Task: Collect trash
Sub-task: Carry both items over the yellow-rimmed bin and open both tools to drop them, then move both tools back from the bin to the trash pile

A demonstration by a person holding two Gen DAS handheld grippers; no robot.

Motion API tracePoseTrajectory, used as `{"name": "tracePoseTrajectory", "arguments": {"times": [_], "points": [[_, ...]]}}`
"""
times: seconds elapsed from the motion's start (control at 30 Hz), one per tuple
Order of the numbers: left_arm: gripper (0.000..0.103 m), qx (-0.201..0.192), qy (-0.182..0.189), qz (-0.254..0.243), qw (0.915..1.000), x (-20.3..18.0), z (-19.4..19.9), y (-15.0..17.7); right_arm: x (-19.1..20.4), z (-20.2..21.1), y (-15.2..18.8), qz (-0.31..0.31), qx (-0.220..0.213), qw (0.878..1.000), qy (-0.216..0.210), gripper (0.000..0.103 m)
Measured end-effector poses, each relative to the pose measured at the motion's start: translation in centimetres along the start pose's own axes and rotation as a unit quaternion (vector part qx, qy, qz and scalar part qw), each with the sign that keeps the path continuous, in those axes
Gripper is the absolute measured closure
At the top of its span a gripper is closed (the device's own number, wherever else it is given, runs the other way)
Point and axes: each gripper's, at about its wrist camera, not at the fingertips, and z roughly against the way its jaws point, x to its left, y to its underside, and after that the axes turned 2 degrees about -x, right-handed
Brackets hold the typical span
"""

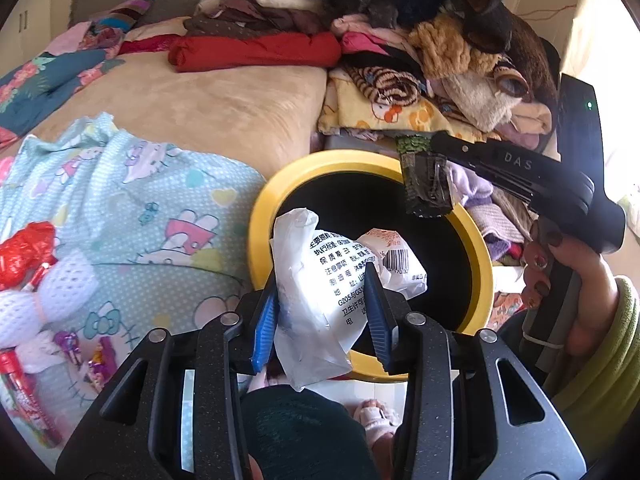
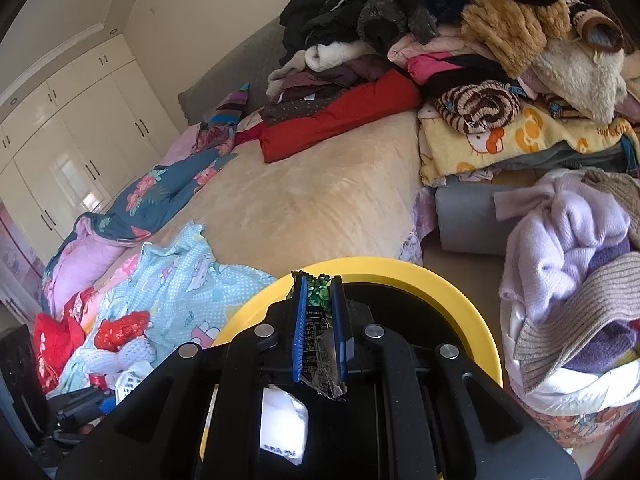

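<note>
My left gripper (image 1: 323, 276) is shut on a crumpled white plastic wrapper (image 1: 320, 304) with black print, held over the near side of a yellow-rimmed bin (image 1: 260, 216) with a black inside. A white packet with a barcode (image 1: 394, 258) shows just behind it, over the bin's opening. My right gripper (image 2: 319, 280), also seen from the side (image 1: 424, 176), is shut on a dark green wrapper (image 2: 320, 344) above the far side of the bin (image 2: 460, 300). On the bed's left side lie a red plastic bag (image 1: 24, 252), white foam mesh (image 1: 60, 284) and small candy wrappers (image 1: 96, 360).
The bin stands beside a bed with a beige blanket (image 2: 320, 200) and a light blue cartoon quilt (image 1: 140, 184). A tall clothes pile (image 2: 480, 40) fills the back right. A basket of knitwear (image 2: 568, 240) stands right of the bin. A person's hand (image 1: 560, 272) and foot (image 1: 376, 412) show.
</note>
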Motion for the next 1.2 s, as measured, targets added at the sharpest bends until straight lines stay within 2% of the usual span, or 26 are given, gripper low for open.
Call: {"name": "tracePoseTrajectory", "arguments": {"times": [0.17, 0.27, 0.33, 0.37, 0.43, 0.57, 0.63, 0.73, 1.2], "points": [[0.068, 0.01, 0.013, -0.006, 0.9998, -0.4, -1.1, 0.2, -0.8, -0.4, 0.2, -0.008, 0.007, 1.0, -0.002, 0.088], [0.061, 0.004, 0.022, -0.002, 0.9998, -0.3, -1.2, 0.3, -1.0, -0.4, 0.4, -0.013, 0.007, 1.0, -0.005, 0.084], [0.045, -0.006, 0.021, 0.004, 0.9997, -0.1, -0.9, 0.3, -1.0, -0.3, 0.5, -0.014, 0.004, 1.0, -0.004, 0.066], [0.042, -0.011, 0.022, 0.008, 0.9997, 0.0, -0.7, 0.2, -1.0, -0.2, 0.5, -0.013, 0.001, 1.0, -0.003, 0.063], [0.028, -0.021, 0.017, 0.015, 0.9995, 0.3, -0.3, 0.1, -0.9, 0.0, 0.6, -0.01, -0.003, 1.0, 0.001, 0.058], [0.011, -0.047, 0.007, 0.034, 0.9983, 1.3, 1.0, -0.2, -0.3, 0.7, 0.7, 0.011, -0.018, 1.0, 0.015, 0.046], [0.011, -0.062, 0.002, 0.043, 0.9971, 1.8, 1.8, -0.3, 0.1, 1.1, 0.6, 0.019, -0.028, 0.999, 0.018, 0.04], [0.011, -0.082, -0.009, 0.056, 0.995, 2.6, 3.0, -0.4, 1.1, 1.8, 0.6, 0.036, -0.046, 0.998, 0.02, 0.036], [0.011, -0.132, -0.044, 0.09, 0.9862, 6.1, 7.0, -0.3, 6.2, 4.1, 1.0, 0.071, -0.078, 0.994, 0.001, 0.023]]}}
